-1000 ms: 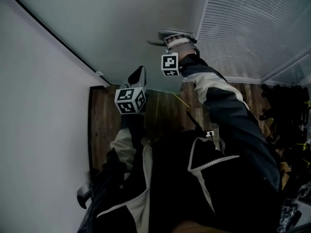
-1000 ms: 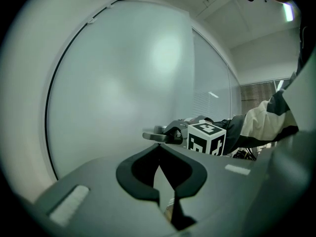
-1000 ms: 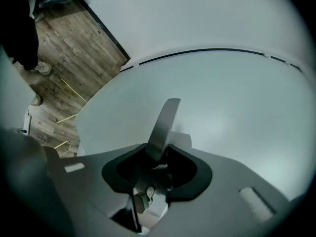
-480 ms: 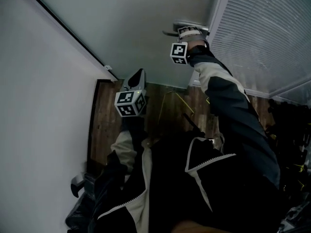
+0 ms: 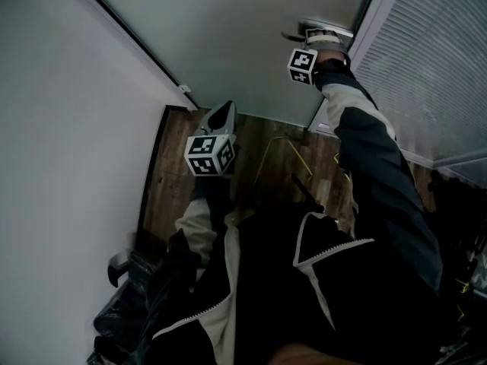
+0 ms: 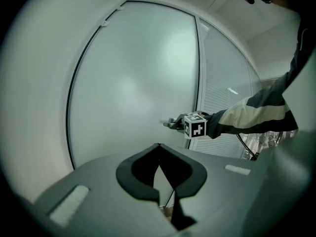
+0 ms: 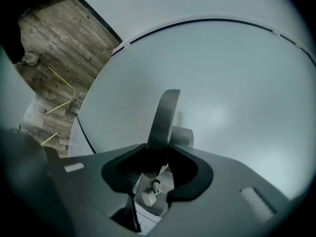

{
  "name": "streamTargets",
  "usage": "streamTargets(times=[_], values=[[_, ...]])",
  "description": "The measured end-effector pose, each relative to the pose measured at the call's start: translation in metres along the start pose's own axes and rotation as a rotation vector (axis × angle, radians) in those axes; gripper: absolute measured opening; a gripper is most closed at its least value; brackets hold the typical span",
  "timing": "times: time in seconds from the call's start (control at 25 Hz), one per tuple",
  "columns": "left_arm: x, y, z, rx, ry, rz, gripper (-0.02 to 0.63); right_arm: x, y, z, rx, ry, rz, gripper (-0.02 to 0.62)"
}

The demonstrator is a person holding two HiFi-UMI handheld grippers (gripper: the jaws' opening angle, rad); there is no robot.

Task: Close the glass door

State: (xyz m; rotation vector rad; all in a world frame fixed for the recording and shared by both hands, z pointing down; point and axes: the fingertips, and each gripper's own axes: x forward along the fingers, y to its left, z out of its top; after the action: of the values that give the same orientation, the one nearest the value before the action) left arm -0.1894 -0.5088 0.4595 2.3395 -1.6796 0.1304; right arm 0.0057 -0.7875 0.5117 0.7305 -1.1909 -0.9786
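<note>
Most of the swing seemed done: the right gripper [image 7: 163,153] was clamped on the lever handle [image 7: 166,113] of the frosted glass door [image 5: 228,29], apparently near its frame [image 6: 198,58], while the left gripper [image 6: 158,151] hung pinched together, empty.

Glass door [image 5: 228,44] blocks ahead; white wall [image 5: 68,166] left (floor strip [image 5: 173,182] between open).

No readable text, label, brand or number anywhere.
</note>
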Motion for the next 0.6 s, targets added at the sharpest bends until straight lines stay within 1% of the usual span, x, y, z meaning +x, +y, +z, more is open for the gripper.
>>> streamTargets(times=[0.4, 0.48, 0.56, 0.6], values=[[-0.005, 0.007, -0.002, 0.009, 0.009, 0.018, 0.005, 0.009, -0.005, 0.004, 0.017, -0.007, 0.0, 0.14], [-0.006, 0.009, -0.001, 0.01, 0.006, 0.02, 0.005, 0.008, -0.006, 0.004, 0.041, -0.011, 0.007, 0.143], [-0.009, 0.011, 0.001, 0.011, 0.004, 0.024, 0.004, 0.005, -0.006, 0.005, 0.09, -0.03, 0.022, 0.143], [-0.011, 0.014, 0.001, 0.01, 0.003, 0.027, 0.003, 0.002, -0.006, 0.006, 0.118, -0.042, 0.028, 0.157]])
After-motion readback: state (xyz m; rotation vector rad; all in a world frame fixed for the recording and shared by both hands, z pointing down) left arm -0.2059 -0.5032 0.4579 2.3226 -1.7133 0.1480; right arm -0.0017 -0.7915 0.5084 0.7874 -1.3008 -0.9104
